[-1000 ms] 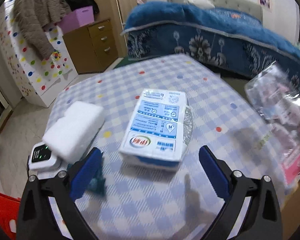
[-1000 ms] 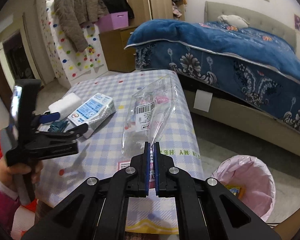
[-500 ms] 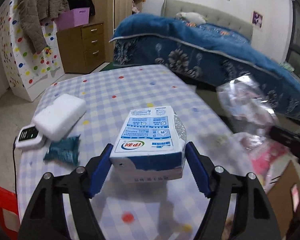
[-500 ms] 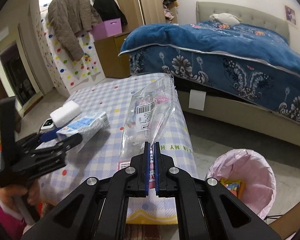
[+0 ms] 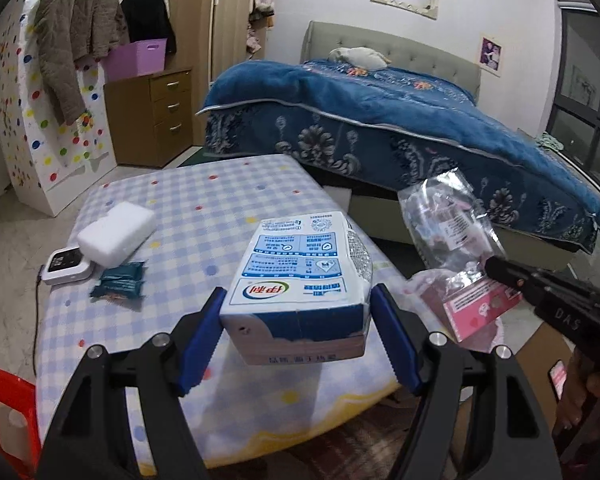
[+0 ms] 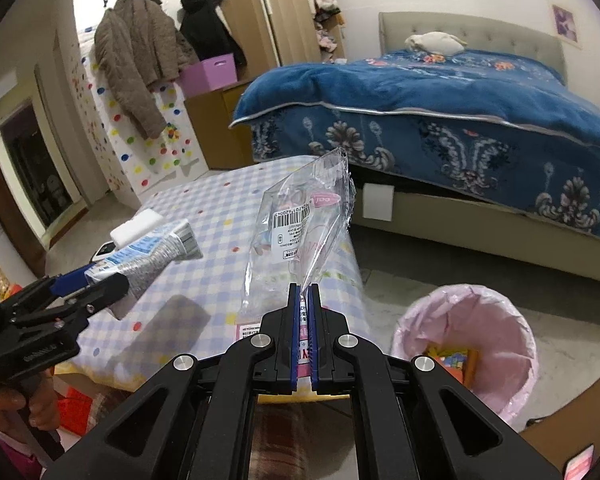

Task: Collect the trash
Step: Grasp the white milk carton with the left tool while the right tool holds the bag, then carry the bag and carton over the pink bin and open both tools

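Note:
My left gripper (image 5: 298,344) is shut on a white and blue milk carton (image 5: 300,284) and holds it lifted above the checked table (image 5: 204,216); the carton also shows in the right wrist view (image 6: 148,258). My right gripper (image 6: 304,320) is shut on a clear plastic bag (image 6: 300,220) with a pink label, held upright above the table's edge; the bag shows in the left wrist view (image 5: 448,224) too. A bin with a pink liner (image 6: 472,344) stands on the floor to the right, with some trash inside.
A white foam block (image 5: 116,230), a small white device (image 5: 66,266) and a dark teal wrapper (image 5: 120,280) lie on the table's left side. A bed with a blue cover (image 5: 380,120) stands behind. A red stool (image 5: 0,412) is at lower left.
My left gripper closed on the milk carton and lifted it off the table. My right gripper moved right with the bag, nearer the bin.

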